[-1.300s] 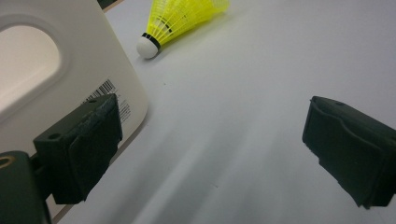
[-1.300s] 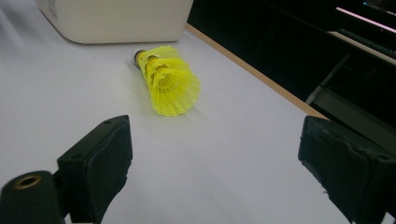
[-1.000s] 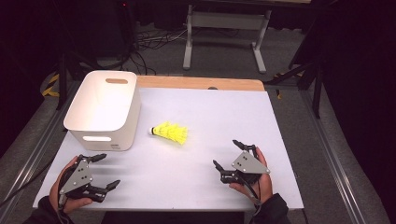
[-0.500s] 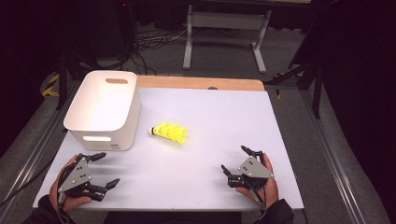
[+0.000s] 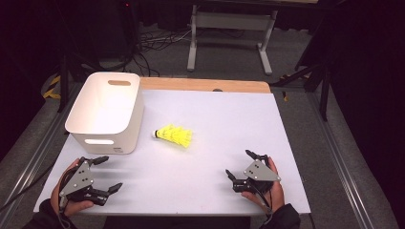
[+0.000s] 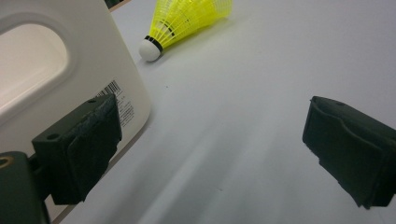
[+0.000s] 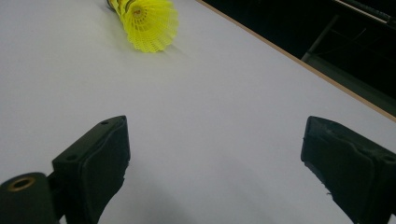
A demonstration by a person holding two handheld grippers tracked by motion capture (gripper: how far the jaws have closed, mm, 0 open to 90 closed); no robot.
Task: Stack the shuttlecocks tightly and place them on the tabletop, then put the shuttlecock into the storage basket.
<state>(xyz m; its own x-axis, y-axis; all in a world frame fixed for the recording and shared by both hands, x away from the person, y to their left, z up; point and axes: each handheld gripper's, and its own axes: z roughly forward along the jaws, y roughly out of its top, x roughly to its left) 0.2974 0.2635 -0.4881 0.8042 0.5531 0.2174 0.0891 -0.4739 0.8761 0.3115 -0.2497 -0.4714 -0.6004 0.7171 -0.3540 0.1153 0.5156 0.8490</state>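
A yellow shuttlecock lies on its side on the white table, its white cork pointing toward the white bin at the left. My left gripper rests open near the front left corner, just in front of the bin. In the left gripper view the shuttlecock lies ahead beside the bin's wall. My right gripper stands open near the front right, empty. In the right gripper view the shuttlecock's skirt faces me from far ahead.
The white table has a wooden strip along its far edge. A metal stand and cables lie on the dark floor behind. Metal rails run along both sides of the table.
My right gripper has drawn back toward the front edge of the table and slightly right. The left gripper, the shuttlecock and the bin have not moved.
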